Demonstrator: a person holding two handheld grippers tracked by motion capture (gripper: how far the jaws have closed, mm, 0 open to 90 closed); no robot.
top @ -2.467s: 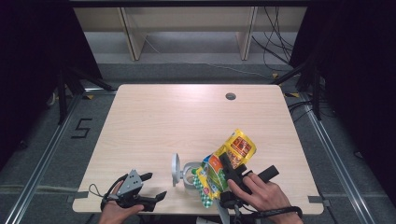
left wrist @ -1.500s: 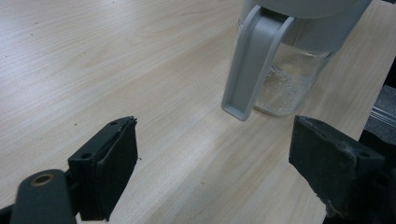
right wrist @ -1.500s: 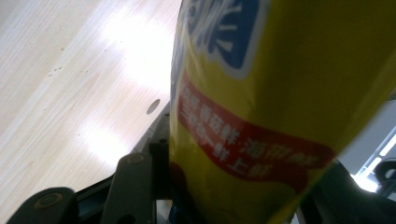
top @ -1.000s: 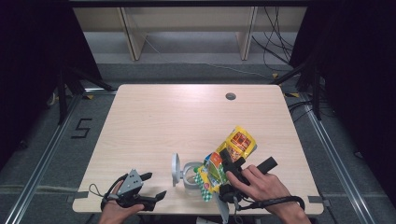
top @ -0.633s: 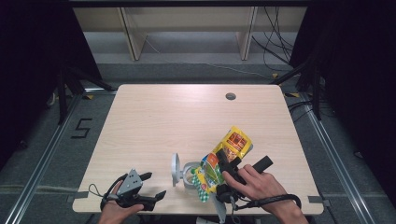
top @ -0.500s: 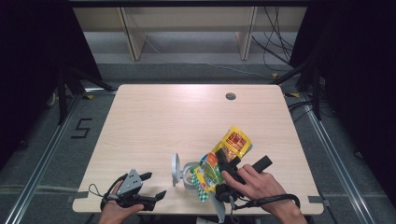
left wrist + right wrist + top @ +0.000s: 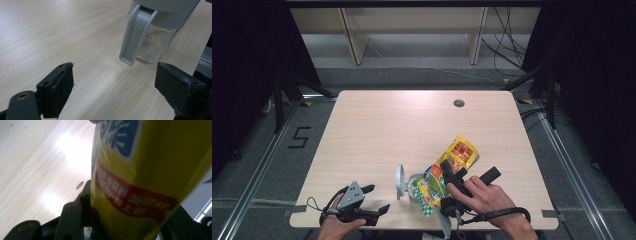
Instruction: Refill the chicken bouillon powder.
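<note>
Just changed: the right gripper (image 7: 451, 186) has swung the yellow snack bag (image 7: 460, 151) a touch leftward and nearer the glass jar (image 7: 414, 184) than it sat a couple of seconds back; the bag's lower end now crowds the jar's mouth.
Meaning: this looks like lining up a pour or a stuffing of the bag's contents into the jar, though the mouth itself is hidden behind packaging, so I can't call it started.
Right tongs: clenched on the snack bag, with yellow wrapper and a red text band (image 7: 135, 192) wedged between the jaws in the right gripper view.
Left tongs: the left gripper (image 7: 374, 200) is released, jaws spread wide, parked at the near-left edge exactly where it was, pointing at the jar.
Jar: clear glass body (image 7: 155, 45), grey flip lid hanging open on its hinge (image 7: 135, 35), pale residue or grains at the bottom, standing near the front edge.
Also there: a green-patterned packet (image 7: 428, 190) lies between jar and right hand (image 7: 484, 197).
Surface: light wood-grain table (image 7: 382, 130), a round cable hole (image 7: 459, 103) near the far edge.
Room: dark curtains at both sides, grey floor with a "5" marking (image 7: 300, 136), a pale shelf unit (image 7: 412, 30) behind, loose cables at right.
</note>
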